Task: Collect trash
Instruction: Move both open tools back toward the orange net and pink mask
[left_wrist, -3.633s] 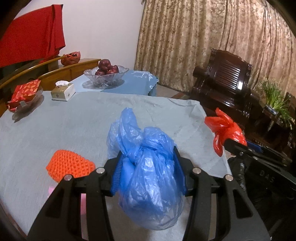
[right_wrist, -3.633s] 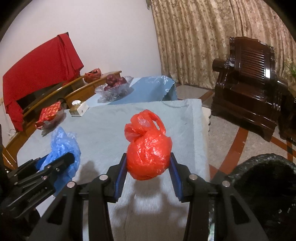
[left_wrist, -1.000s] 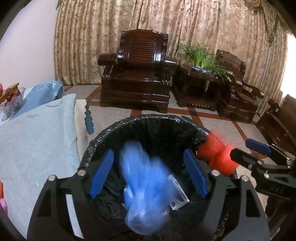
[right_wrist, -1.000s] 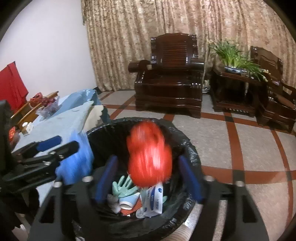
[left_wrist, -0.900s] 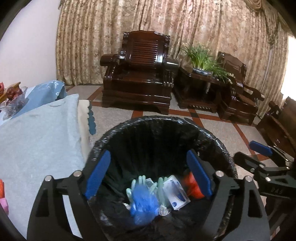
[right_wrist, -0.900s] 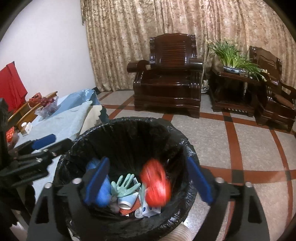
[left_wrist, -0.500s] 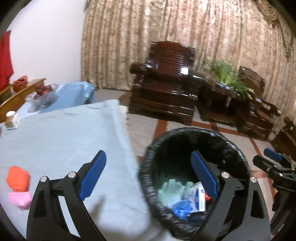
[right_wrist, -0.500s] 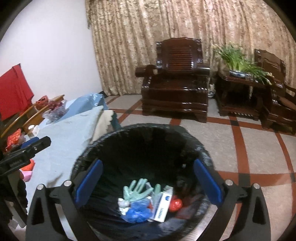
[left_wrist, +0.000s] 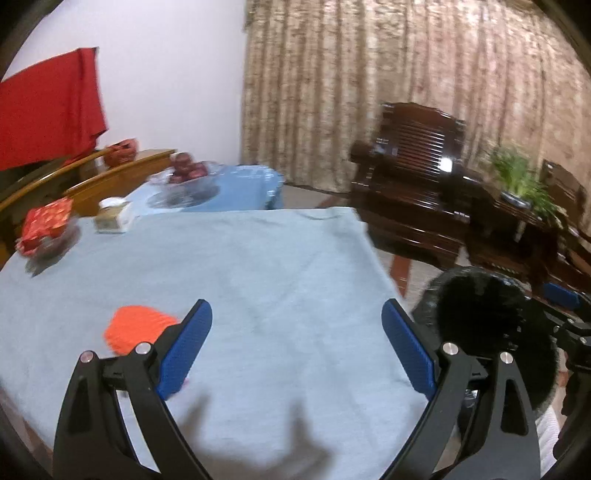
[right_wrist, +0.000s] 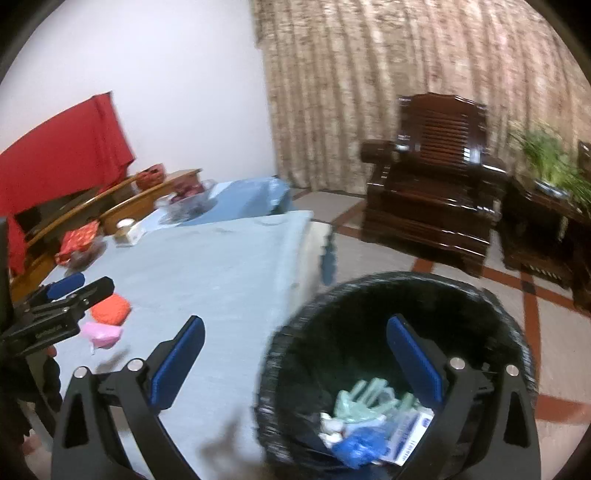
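Observation:
My left gripper is open and empty above the blue-grey tablecloth. An orange knitted piece lies just left of its left finger. My right gripper is open and empty over the table edge and the black-lined trash bin. The bin holds a blue bag, green gloves and a white box. In the right wrist view the orange piece and a pink scrap lie by the left gripper. The bin stands right of the table.
A red packet on a dish, a tissue box and a glass fruit bowl stand at the table's far side. Dark wooden armchairs and a potted plant stand beyond the bin on the tiled floor.
Both grippers opened over the bin and dropped the blue and red bags in. Since then both have swung left, back toward the table.

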